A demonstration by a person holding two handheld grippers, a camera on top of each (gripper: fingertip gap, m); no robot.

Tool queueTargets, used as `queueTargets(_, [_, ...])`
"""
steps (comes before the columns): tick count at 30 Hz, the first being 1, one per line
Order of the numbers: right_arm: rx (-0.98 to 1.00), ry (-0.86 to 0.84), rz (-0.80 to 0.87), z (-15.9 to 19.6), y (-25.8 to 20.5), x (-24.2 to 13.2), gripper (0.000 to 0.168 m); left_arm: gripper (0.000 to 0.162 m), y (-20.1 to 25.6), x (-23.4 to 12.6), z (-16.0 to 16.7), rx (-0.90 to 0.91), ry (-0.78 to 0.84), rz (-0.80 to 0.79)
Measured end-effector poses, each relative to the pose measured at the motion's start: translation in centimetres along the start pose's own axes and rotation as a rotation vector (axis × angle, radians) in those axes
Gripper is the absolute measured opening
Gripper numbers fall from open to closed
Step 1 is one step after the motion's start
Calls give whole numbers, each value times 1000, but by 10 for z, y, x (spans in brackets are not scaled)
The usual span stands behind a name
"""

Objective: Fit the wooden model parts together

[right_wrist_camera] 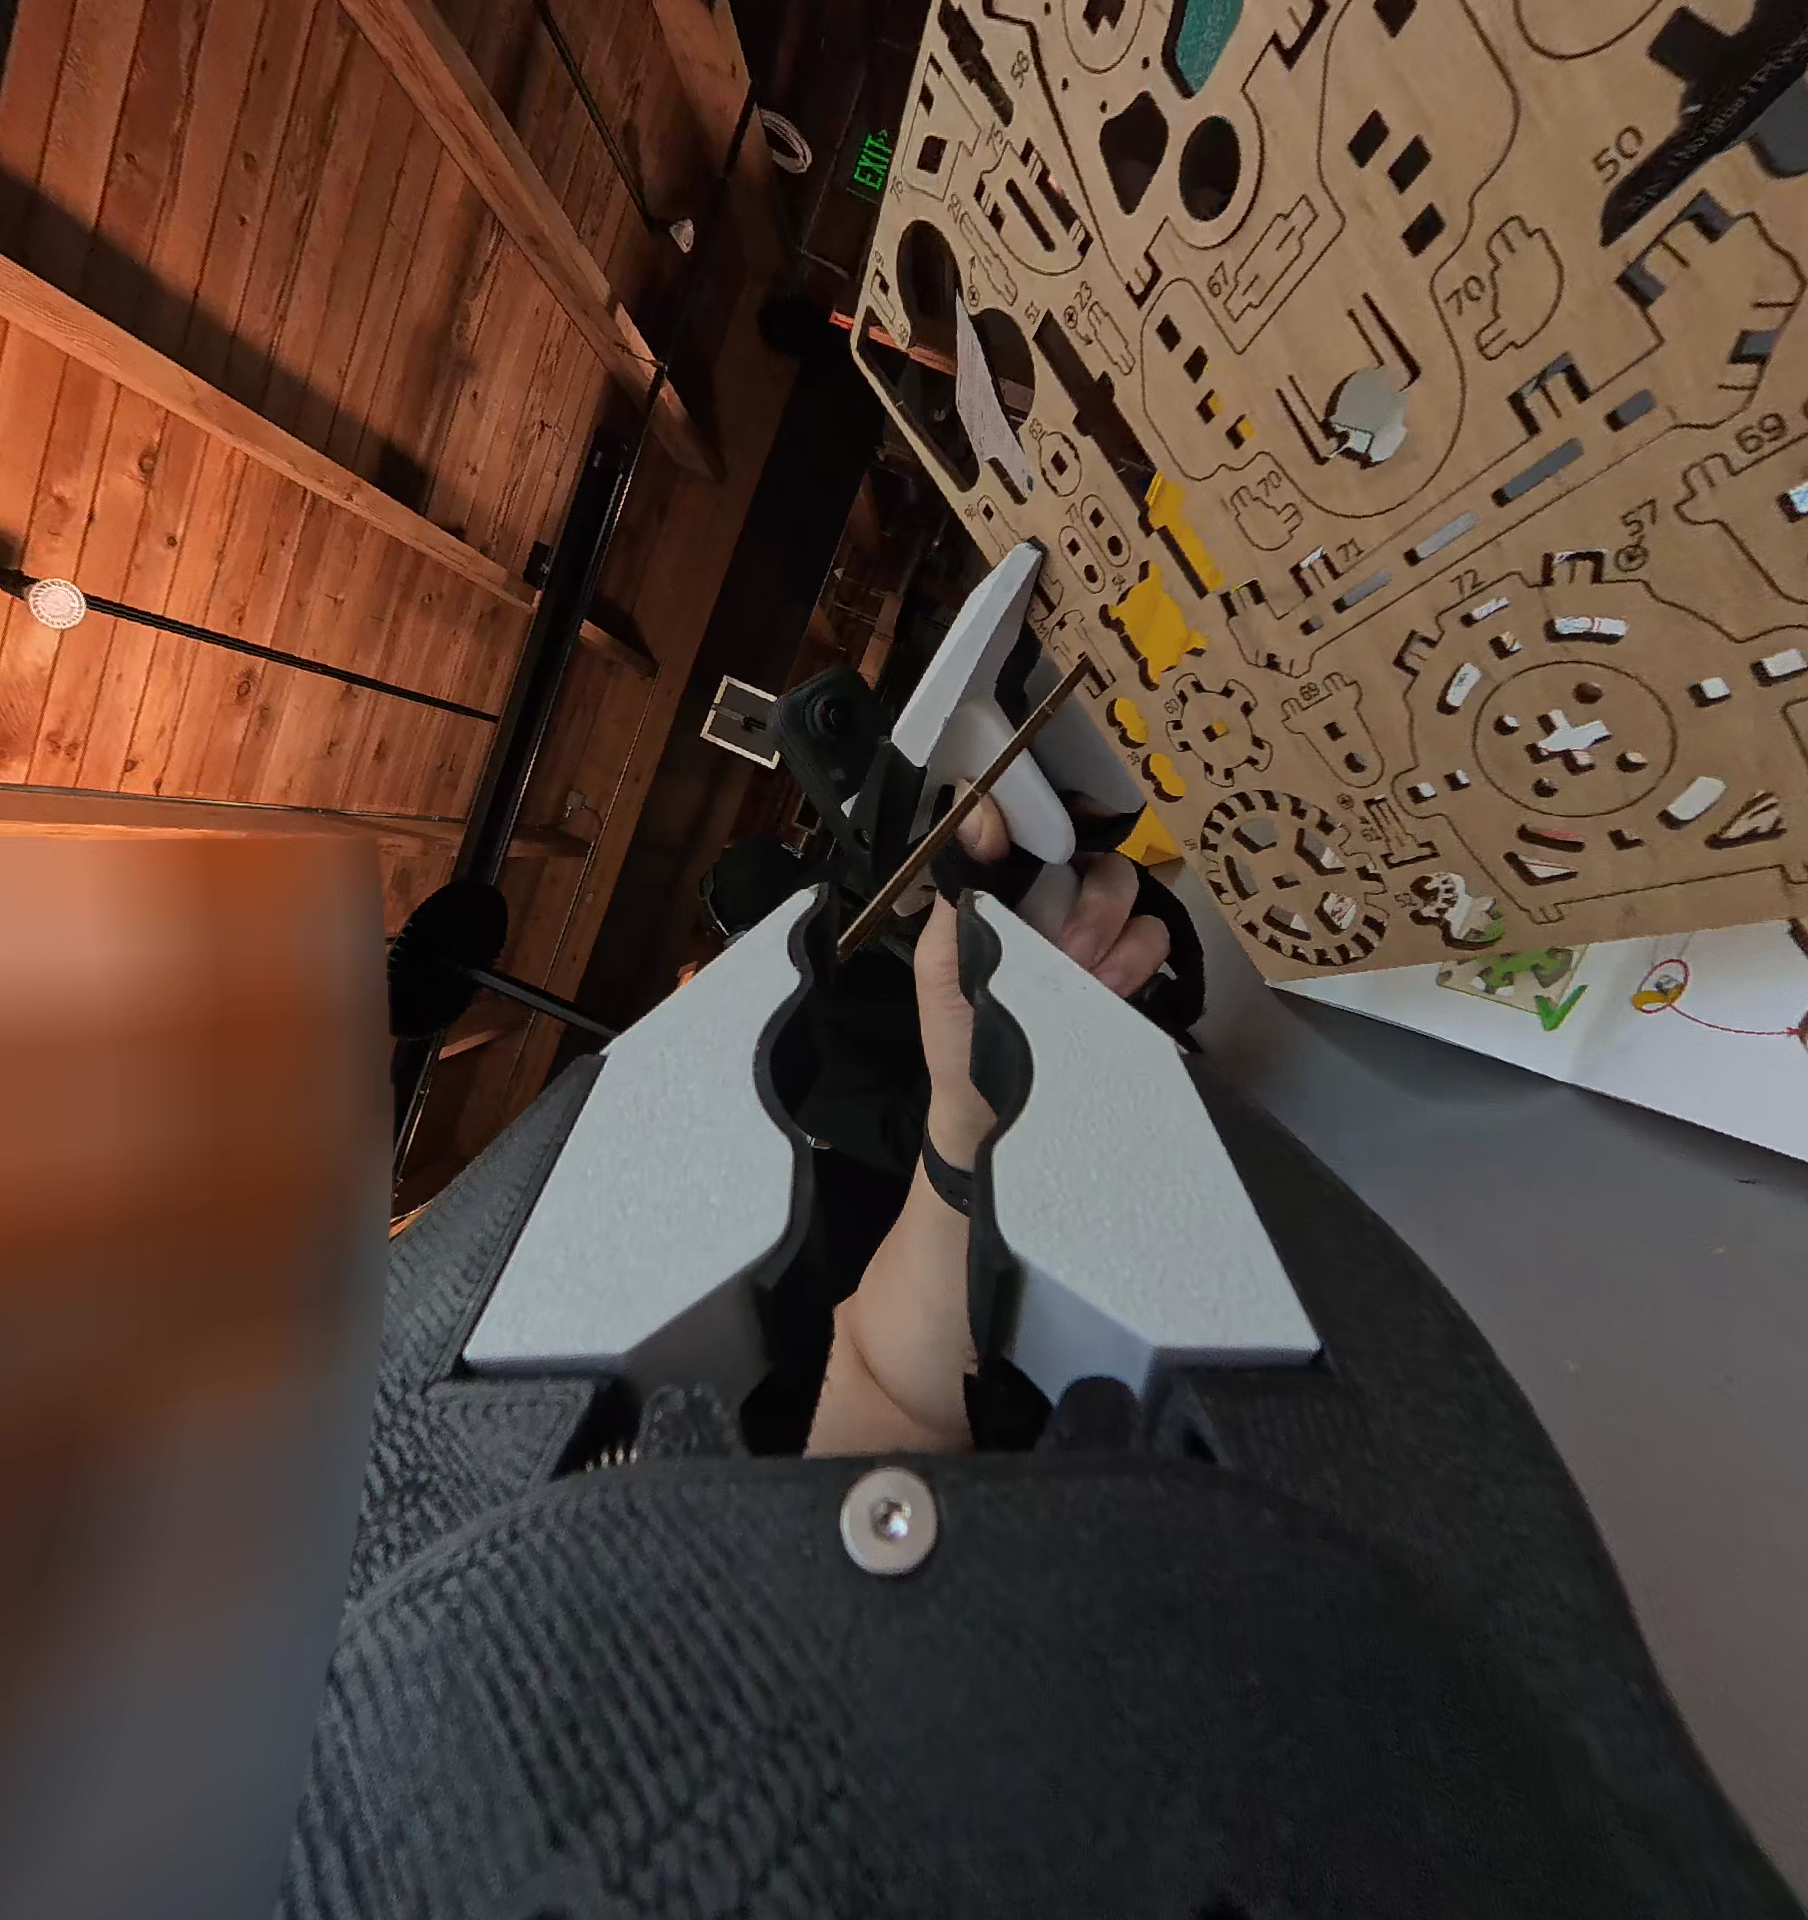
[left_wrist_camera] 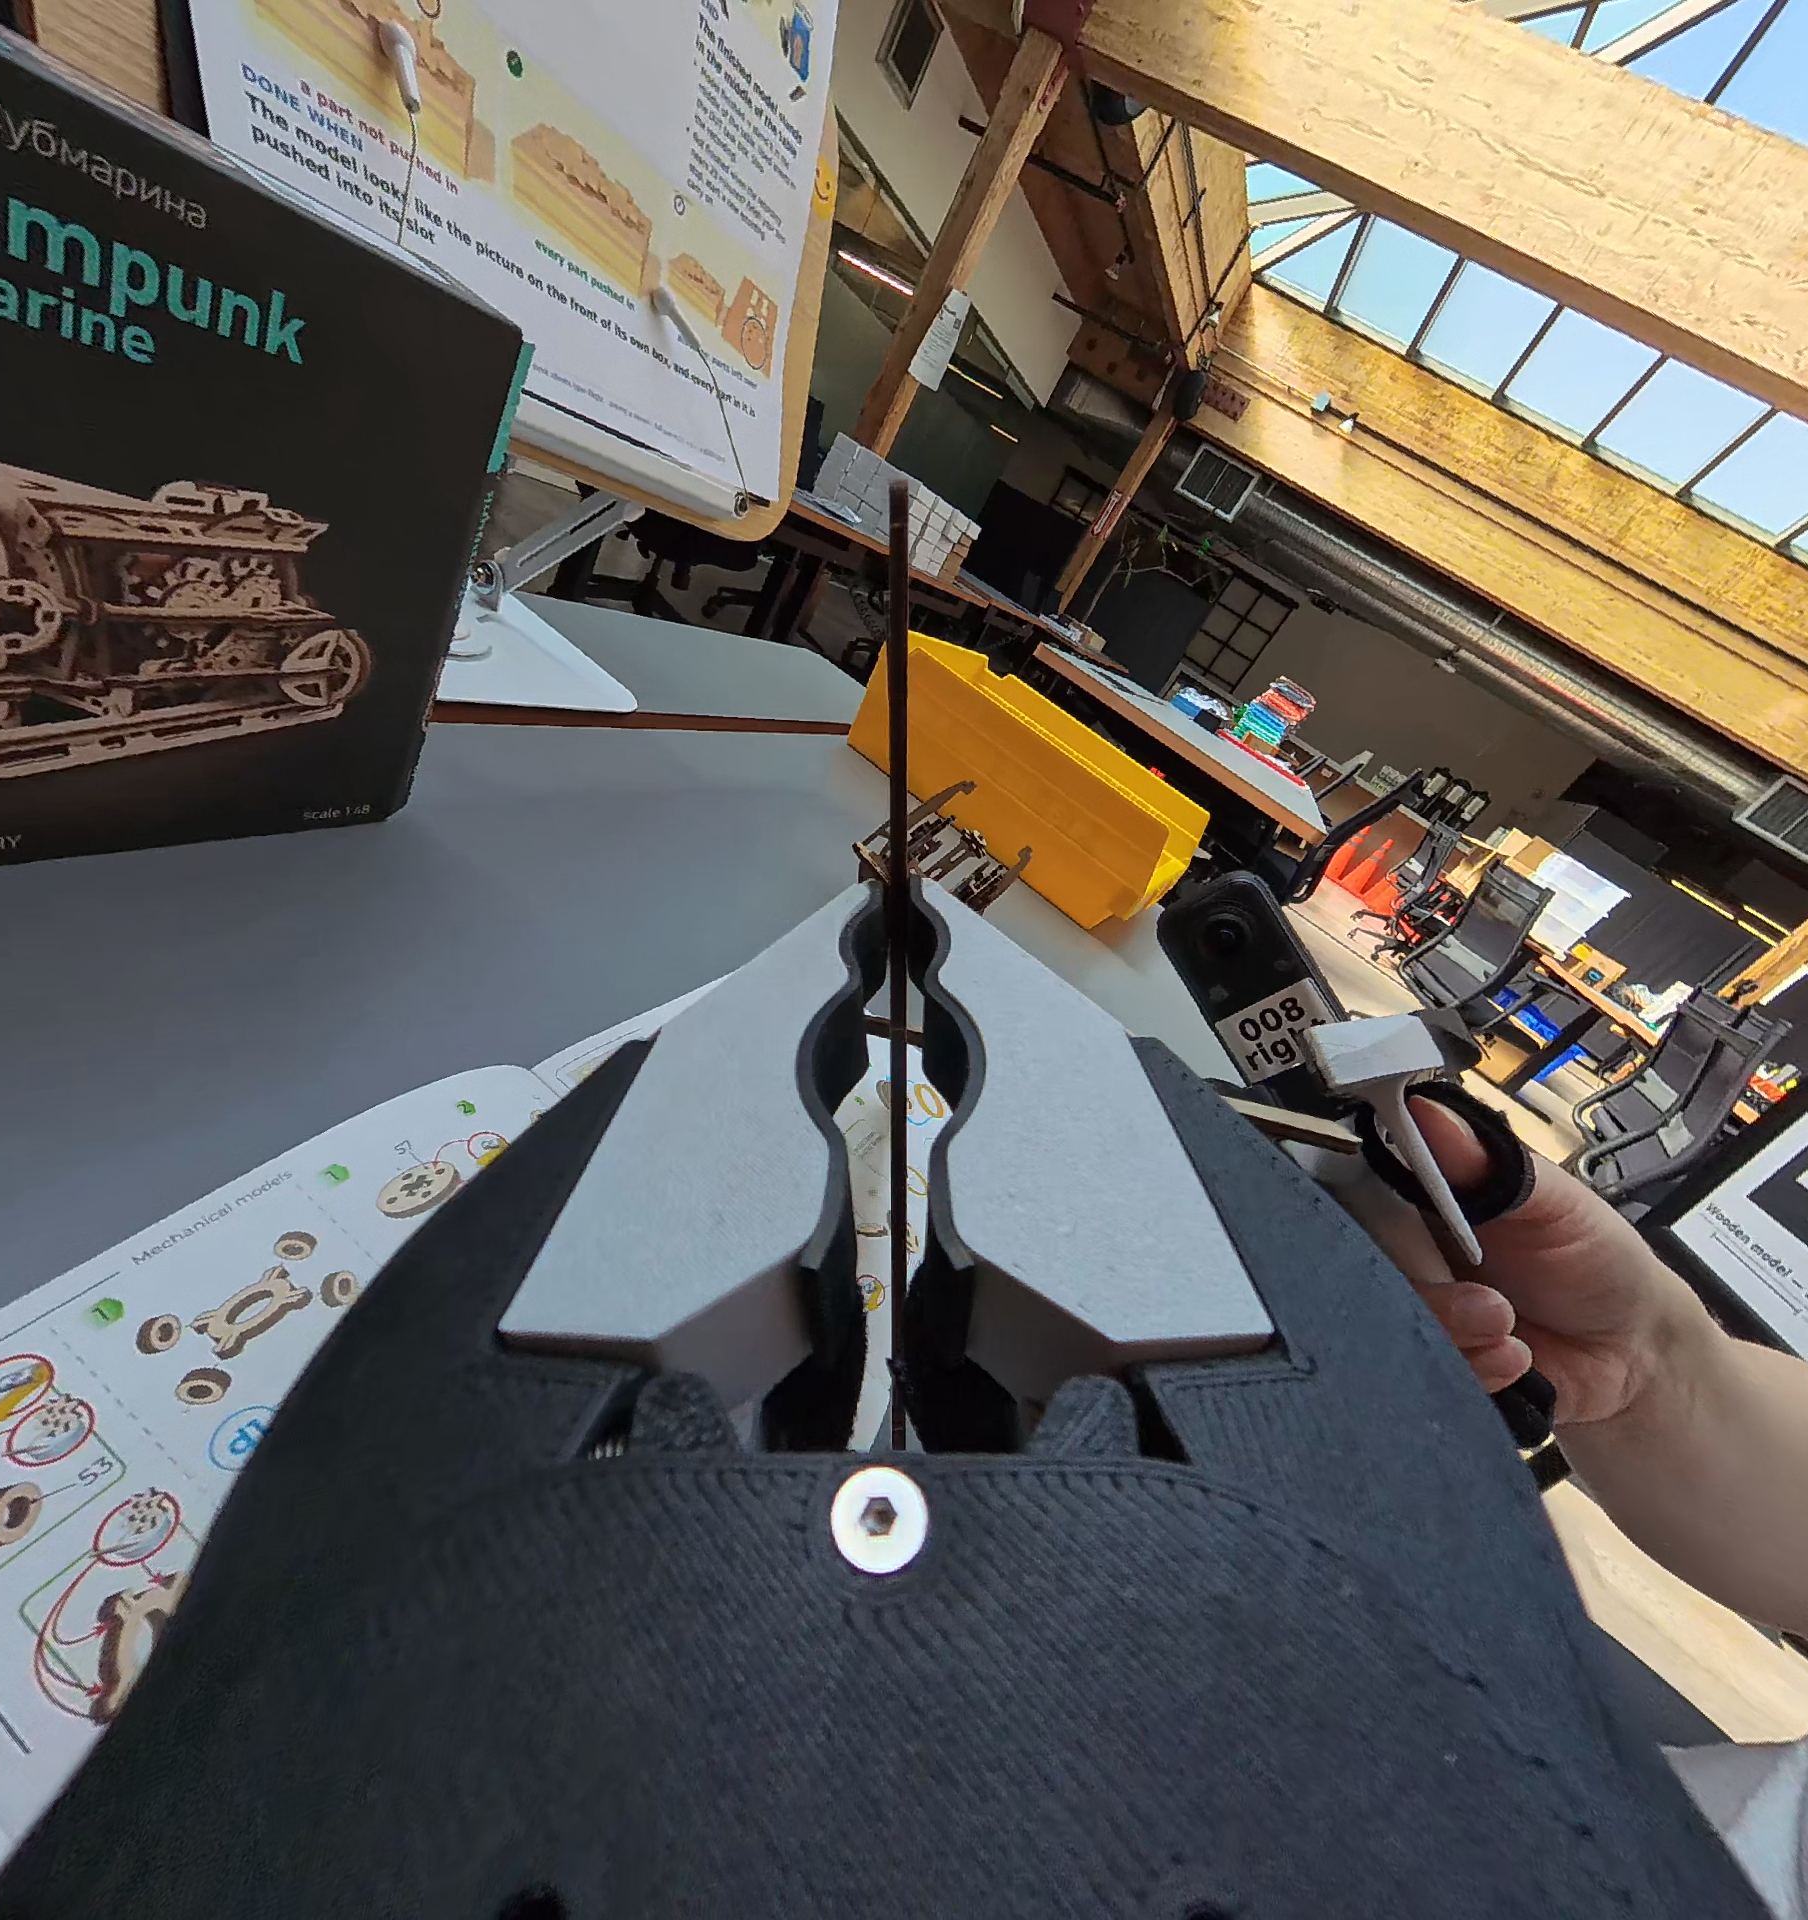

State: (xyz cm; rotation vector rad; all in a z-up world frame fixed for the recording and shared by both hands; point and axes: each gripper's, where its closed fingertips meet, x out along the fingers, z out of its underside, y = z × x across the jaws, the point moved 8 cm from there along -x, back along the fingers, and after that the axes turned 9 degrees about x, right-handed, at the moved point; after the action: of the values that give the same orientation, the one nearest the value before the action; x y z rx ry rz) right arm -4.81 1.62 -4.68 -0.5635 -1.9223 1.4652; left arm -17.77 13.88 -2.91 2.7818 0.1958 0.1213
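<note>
Plywood sheet [left_wrist_camera: 898,727] stands edge-on, clamped in left tool [left_wrist_camera: 892,904].

1. Left gripper [left_wrist_camera: 892,914]: jaws pinched nearly shut on a thin edge-on sheet, pointing up and away.
2. Right gripper [right_wrist_camera: 889,920]: jaws apart, nothing between them.
3. Right hand [left_wrist_camera: 1565,1309] wraps its grip, finger on trigger.

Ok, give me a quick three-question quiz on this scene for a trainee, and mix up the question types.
1. True or false: the left tongs are empty.
2. The bin on the table is: A red, B yellow, C blue?
3. Fill in: an open ___ lies flat on the table below the left tongs.
Key: 1 false, they are shut on the thin wooden sheet. 2 B. 3 booklet.
</note>
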Motion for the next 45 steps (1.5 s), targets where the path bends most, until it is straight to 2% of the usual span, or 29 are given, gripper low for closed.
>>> queueTargets(2, [-23,15,-3,-2,1,-3,23,0,-1,0,0,-7,2,-2])
queueTargets(4, [-133,26,1,-5,-2,-6,23,0,-1,-1,0,-12,1,-4])
queueTargets(7, [-541,11,137,-7,-3,-13,30,0,-3,-1,0,-24,2,-11])
queueTargets(10, [-1045,33,337,-1,-5,-14,50,0,-4,-2,1,-36,4,-16])
queueTargets(12, [-1222,41,422,10,-9,-3,65,1,-4,-2,1,-43,5,-21])
queueTargets(14, [-1289,52,432,23,-14,13,64,0,-3,-1,1,-39,9,-25])
queueTargets(16, [-1317,110,426,27,-21,22,53,0,-3,-1,1,-29,10,-33])
queueTargets(18, [-1282,139,401,27,-27,26,35,0,-3,-2,1,-27,10,-39])
queueTargets(23, [-1139,101,435,23,-24,26,29,0,-2,-2,0,-17,8,-40])
queueTargets(25, [-1124,95,395,26,-28,24,14,0,-2,-1,0,-18,8,-38])
queueTargets(45, [-991,74,373,2,-31,8,8,1,-1,-1,-1,-3,-5,-15])
